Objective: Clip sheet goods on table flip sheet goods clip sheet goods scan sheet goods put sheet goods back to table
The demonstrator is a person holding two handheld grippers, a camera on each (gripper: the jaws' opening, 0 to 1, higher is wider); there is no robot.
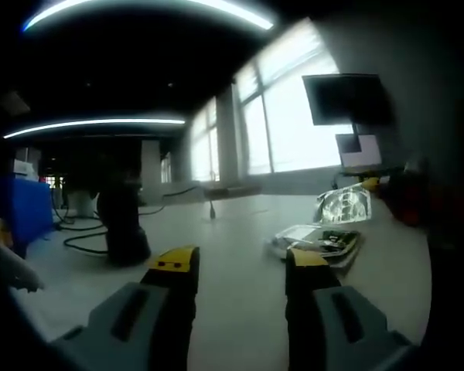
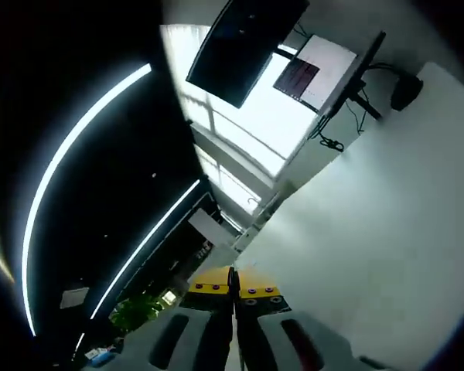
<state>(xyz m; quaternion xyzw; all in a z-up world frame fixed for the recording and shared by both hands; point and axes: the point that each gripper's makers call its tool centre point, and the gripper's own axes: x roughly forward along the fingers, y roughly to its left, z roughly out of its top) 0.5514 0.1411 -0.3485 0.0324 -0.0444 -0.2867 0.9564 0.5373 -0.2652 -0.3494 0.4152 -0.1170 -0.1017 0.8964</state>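
Meanwhile, left tool apart above the table near packets, right tool together, tilted upward.

A long white table runs toward tall bright windows at 1 o'clock in the left gripper view, where curved ceiling light strips glow against a dark ceiling. A dark monitor hangs at 2 o'clock, cables trail at 9 o'clock. In the right gripper view, a tilted monitor sits at 12 o'clock, greenery at 7 o'clock.
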